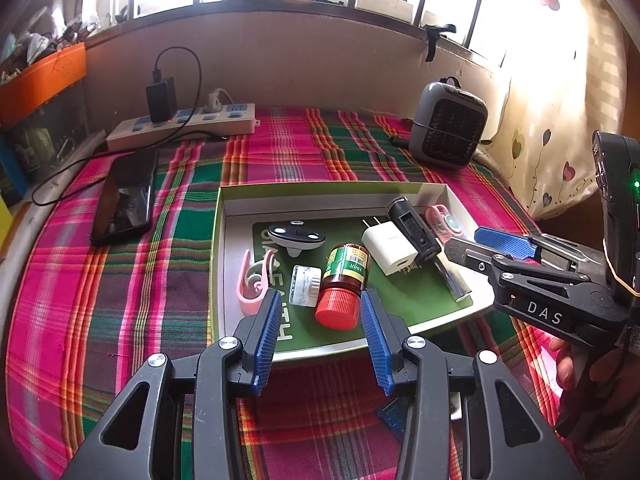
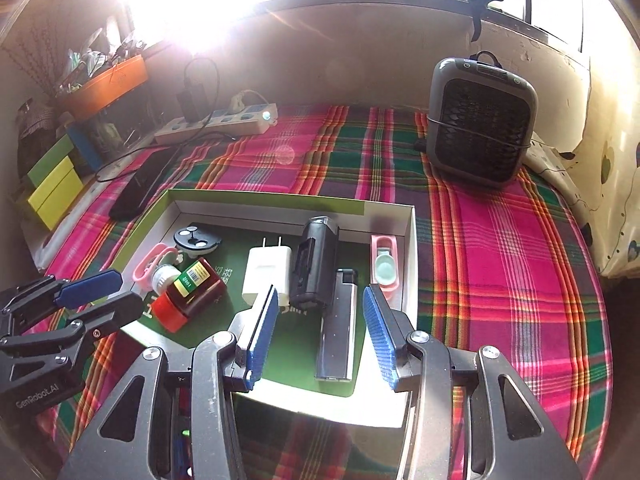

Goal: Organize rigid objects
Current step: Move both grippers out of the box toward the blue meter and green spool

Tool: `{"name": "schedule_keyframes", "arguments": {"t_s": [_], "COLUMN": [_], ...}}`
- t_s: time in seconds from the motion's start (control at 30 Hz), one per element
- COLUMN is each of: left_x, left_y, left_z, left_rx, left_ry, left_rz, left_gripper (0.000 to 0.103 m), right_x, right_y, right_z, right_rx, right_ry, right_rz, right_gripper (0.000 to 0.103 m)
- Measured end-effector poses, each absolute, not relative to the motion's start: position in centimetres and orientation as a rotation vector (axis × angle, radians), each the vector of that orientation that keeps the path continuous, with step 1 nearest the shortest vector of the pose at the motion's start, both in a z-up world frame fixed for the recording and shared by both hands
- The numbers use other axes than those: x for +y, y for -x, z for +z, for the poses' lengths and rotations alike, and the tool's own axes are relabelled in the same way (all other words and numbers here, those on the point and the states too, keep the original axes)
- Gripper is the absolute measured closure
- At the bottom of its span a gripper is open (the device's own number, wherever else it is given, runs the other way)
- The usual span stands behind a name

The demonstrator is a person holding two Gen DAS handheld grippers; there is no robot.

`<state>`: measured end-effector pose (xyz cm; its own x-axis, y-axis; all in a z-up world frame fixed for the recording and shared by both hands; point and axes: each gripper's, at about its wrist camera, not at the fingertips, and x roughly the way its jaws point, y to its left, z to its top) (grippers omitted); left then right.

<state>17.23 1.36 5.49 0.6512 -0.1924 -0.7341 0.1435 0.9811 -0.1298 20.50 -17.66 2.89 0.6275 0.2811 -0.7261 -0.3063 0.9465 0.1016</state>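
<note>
A plaid cloth [image 1: 160,208] covers the tabletop below the barred window. On it sits the shallow box [image 1: 218,264], your landmark. Inside it lie the red-capped bottle [image 1: 344,280], white charger [image 1: 390,250], black case [image 2: 314,264] and lighter [image 2: 338,320]. Your left gripper [image 1: 320,308] hovers at the box's near edge, fingers apart and empty. Your right gripper [image 2: 320,308] does likewise.
</note>
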Motion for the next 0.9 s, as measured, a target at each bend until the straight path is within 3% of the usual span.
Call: {"name": "schedule_keyframes", "arguments": {"t_s": [0.9], "left_x": [1.0], "left_y": [-11.9], "left_z": [6.0], "left_rx": [0.798], "left_ry": [0.026], "left_rz": [-0.190], "left_gripper": [0.063], "right_x": [-18.9], "right_y": [-14.2], "right_z": [3.5], "right_rx": [0.772], "right_ry": [-0.003], "right_rz": [0.322], "right_gripper": [0.057]}}
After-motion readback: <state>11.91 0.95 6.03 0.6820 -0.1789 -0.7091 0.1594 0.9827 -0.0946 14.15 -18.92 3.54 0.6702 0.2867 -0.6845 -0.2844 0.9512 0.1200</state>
